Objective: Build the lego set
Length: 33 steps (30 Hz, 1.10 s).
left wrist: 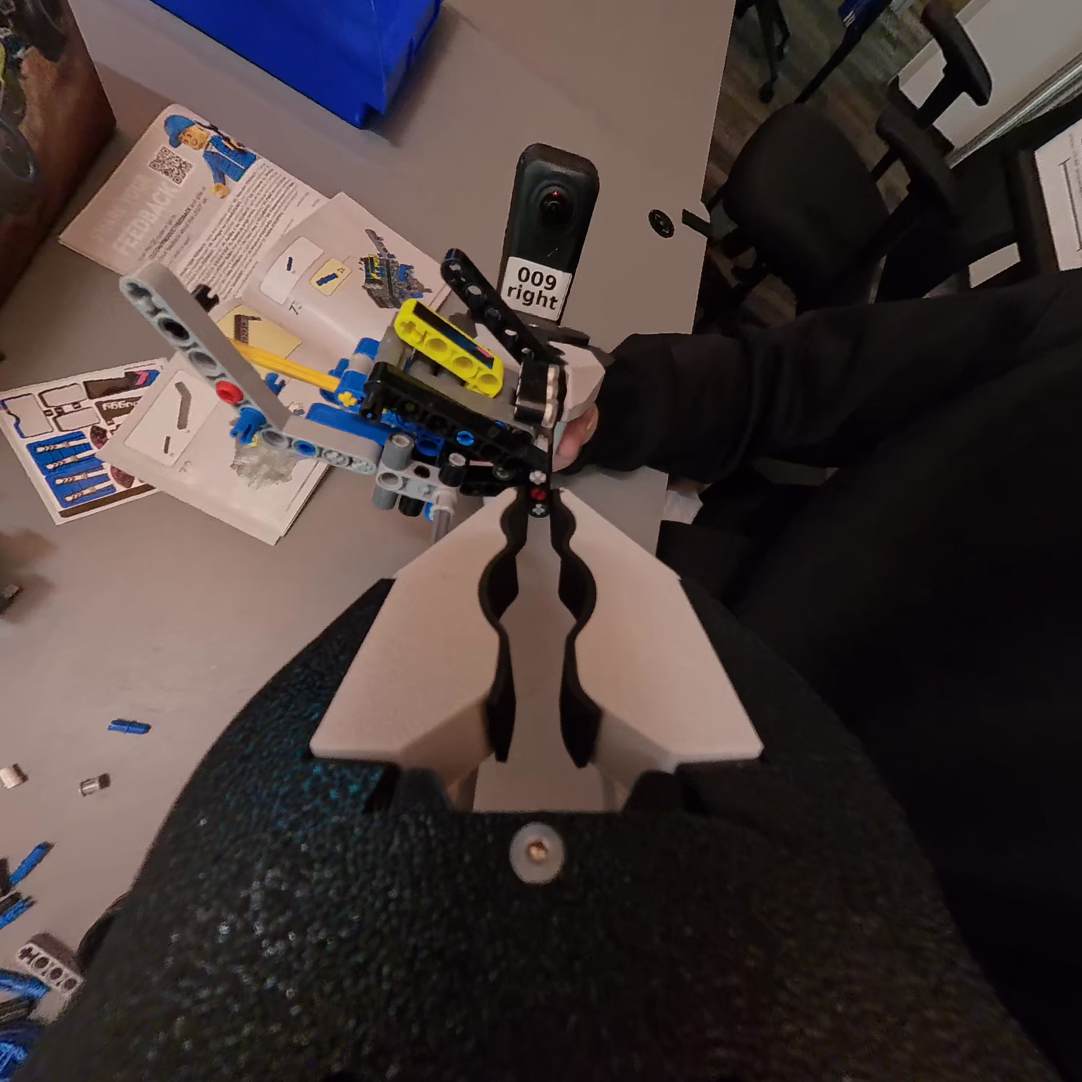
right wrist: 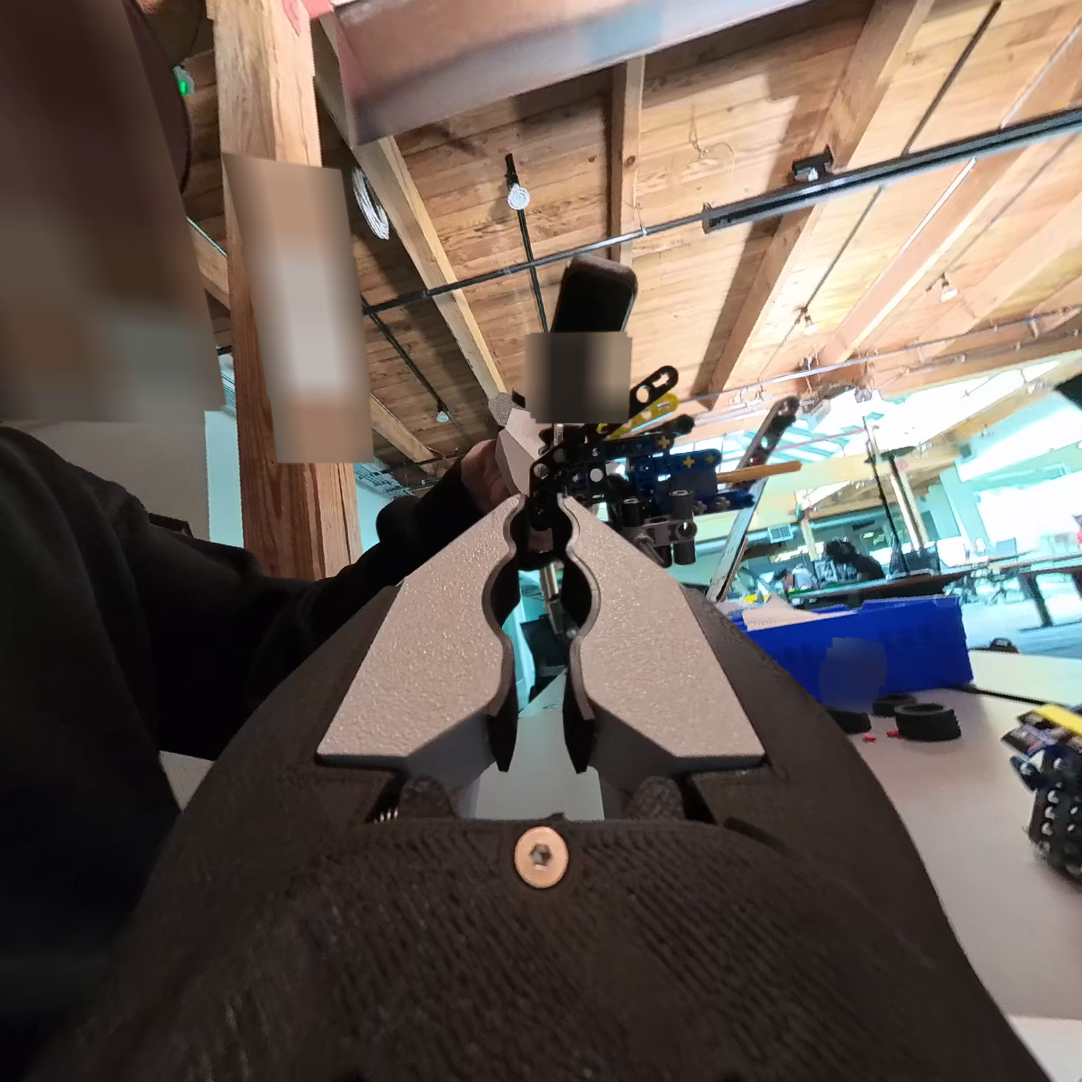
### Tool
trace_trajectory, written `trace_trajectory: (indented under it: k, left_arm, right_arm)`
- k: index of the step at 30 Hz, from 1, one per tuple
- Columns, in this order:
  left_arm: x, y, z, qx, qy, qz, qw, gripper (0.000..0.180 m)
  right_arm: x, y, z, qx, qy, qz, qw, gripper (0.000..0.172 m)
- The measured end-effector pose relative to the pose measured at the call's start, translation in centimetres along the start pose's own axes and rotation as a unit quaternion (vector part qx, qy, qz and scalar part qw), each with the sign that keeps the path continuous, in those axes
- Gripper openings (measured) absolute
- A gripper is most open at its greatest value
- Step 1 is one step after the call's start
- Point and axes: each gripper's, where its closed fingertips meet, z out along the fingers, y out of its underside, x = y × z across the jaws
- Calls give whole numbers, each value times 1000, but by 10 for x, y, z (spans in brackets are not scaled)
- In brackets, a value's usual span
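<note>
Left wrist view: both claws [left wrist: 538, 497] [right wrist: 541, 515] pinch the brick model [left wrist: 433, 398] above booklets [left wrist: 234, 246], blue bin [left wrist: 328, 47] behind

left wrist downward, right upward, seemingly sharing model [left wrist: 445, 398]

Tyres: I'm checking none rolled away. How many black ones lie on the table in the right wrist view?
3 tyres, all on the white table before the blue bin: one nearest the camera, one just behind it, one left of them, partly hidden. More may be hidden.
</note>
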Motion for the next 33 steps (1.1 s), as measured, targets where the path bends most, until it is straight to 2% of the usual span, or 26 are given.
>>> trace_trajectory:
  k: [6, 11, 18, 30, 33]
  left_arm:
    - [13, -8, 4, 6, 25, 0, 1000, 4]
    - [15, -13, 5, 3, 1, 22, 1000, 4]
    - [2, -6, -1, -27, -69, 44, 996, 4]
    - [-10, 9, -3, -51, -80, 71, 993, 4]
    - [-11, 13, -3, -60, -71, 57, 994, 4]
  right_arm:
    - [-12, -12, -1, 0, -35, -71, 997, 5]
    - [-12, -18, -2, 9, -32, -77, 996, 5]
    - [3, -4, 1, -17, 6, 30, 999, 5]
    - [11, 15, 2, -58, 15, 160, 985, 7]
    - [11, 20, 2, -72, 10, 181, 981, 6]
